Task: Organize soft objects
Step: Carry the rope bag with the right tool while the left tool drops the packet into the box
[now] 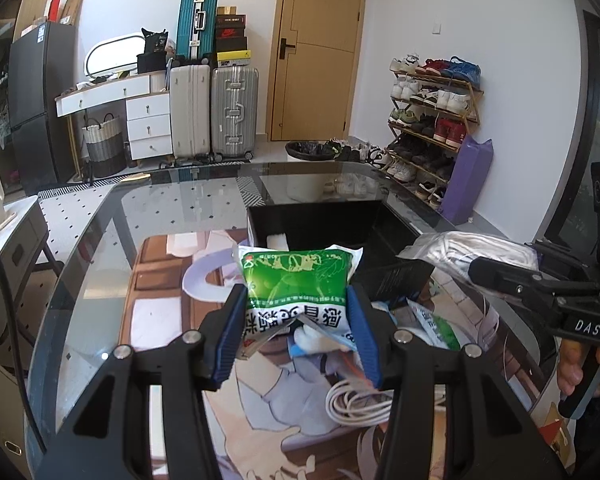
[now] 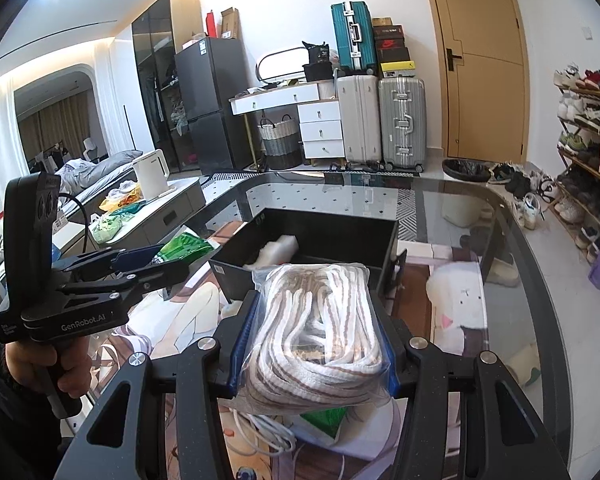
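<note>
We're over the glass counter [image 1: 100, 264], and the biggest thing on it is the black bin [image 2: 324, 236] sitting toward the far edge, open side up, with something pale and fluffy already lying in its bottom. That looks like the drop spot, which would explain why both our loads are held up clear of the counter and pointed its way.

In our right tool [image 2: 312, 344] the pads are pinching a clear bag of white cord [image 2: 316, 320] by its sides, so the bundle sits upright and won't spill. Just beside it, our left tool [image 1: 296, 328] is clamped on a green and white packet [image 1: 300, 288], gripped at its lower half so the puffed top leans toward the bin's near wall.

Under the tools, on the printed mat [image 1: 160, 320] near the counter's front edge, leftovers wait: a loose white cable [image 1: 356, 400] and another green packet [image 1: 436, 324], half covered.

Now the trouble spots. We can't read what the pale stuff in the bin is. The tools hide most of the pile beneath them, so we can't count what's left. The packet's print is upside down and partly creased. A hand [image 2: 40, 364] shows only at the left tool's grip.
</note>
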